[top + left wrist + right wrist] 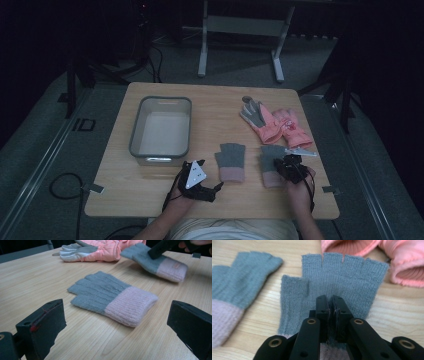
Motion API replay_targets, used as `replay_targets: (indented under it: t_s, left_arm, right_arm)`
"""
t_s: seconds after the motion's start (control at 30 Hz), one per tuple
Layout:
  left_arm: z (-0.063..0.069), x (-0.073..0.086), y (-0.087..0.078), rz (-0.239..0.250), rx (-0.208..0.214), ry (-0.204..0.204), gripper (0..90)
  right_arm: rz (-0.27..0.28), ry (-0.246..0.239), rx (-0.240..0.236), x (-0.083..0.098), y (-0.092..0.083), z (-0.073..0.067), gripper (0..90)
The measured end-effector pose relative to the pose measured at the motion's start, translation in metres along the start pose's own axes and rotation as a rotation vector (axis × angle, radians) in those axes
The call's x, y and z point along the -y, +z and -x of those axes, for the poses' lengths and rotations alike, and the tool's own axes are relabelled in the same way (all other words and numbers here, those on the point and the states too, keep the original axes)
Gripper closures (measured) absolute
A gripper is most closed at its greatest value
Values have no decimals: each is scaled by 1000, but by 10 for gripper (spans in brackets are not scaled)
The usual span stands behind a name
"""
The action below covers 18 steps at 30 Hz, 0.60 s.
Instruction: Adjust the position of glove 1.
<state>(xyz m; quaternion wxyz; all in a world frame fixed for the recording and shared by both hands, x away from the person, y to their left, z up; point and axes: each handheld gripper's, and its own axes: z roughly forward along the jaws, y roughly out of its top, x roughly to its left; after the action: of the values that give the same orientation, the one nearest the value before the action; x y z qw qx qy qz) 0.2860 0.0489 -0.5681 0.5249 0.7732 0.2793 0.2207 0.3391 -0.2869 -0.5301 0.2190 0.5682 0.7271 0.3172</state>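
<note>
Now your right gripper (pixel 331 305) pinches the right grey glove (pixel 342 287), fingers pointing ahead; your left gripper (pixel 115 322), spread, faces the left grey glove (pixel 112 298) crosswise.

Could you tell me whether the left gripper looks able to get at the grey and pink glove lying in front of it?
Probably yes: the left gripper has its jaws wide open, the grey and pink glove lies flat just ahead, and the table between them is bare.
</note>
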Motion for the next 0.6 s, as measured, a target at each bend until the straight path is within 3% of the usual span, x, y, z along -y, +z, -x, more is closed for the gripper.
replay_targets:
  t_s: [0.2, 0.37, 0.6]
  left_arm:
    - [0, 0, 0, 0, 0, 2, 11]
    - [0, 0, 0, 0, -1, 2, 11]
    - [0, 0, 0, 1, -1, 2, 11]
  right_arm:
    - [-28, 20, 26, 6, 14, 6, 821]
    - [-53, 23, 3, 5, 16, 9, 785]
    - [-53, -16, -13, 1, 13, 11, 733]
